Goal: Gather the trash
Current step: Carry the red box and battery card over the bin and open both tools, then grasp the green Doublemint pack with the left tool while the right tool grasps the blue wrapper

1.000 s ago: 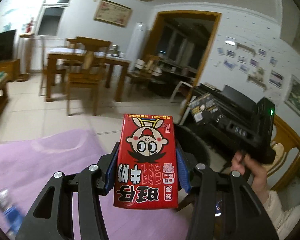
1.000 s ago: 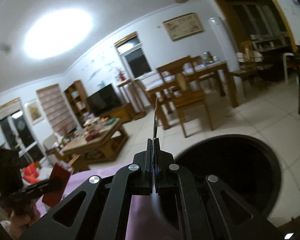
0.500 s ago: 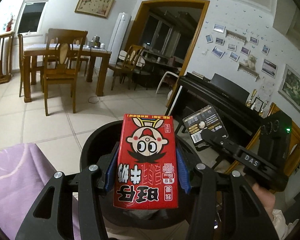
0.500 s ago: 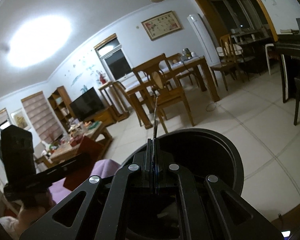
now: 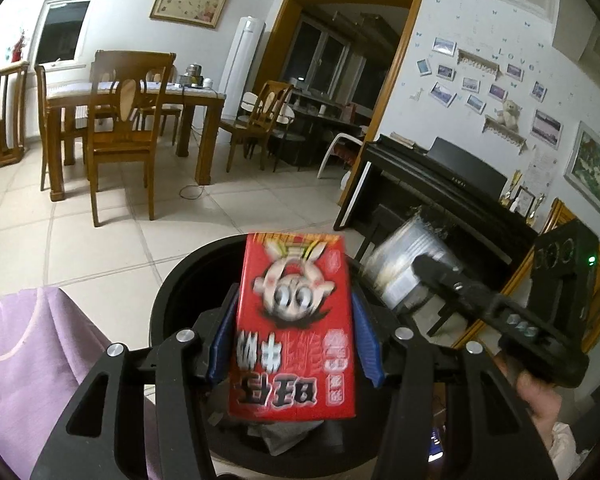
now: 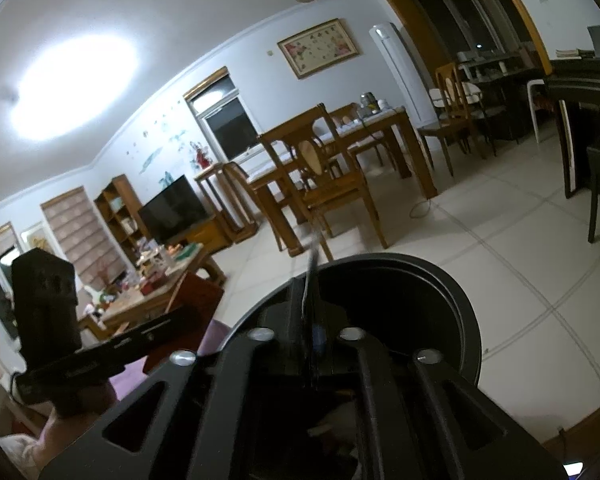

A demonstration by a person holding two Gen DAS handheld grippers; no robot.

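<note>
The step in hand looks like the drop into the round black plastic bin [image 5: 168,304]; the left tool [image 5: 294,344] is opening above the bin, its blue pads just clear of the blurred red drink carton [image 5: 294,328] between them; the right tool [image 6: 306,330] is opening over the bin too, a thin flat wrapper [image 6: 311,276] edge-on between its pads; next, both tools likely need to lift clear of the bin.

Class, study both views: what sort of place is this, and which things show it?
Most likely a home's open living and dining room: a wooden dining table with chairs, a television by a cluttered coffee table, and a piano.
</note>
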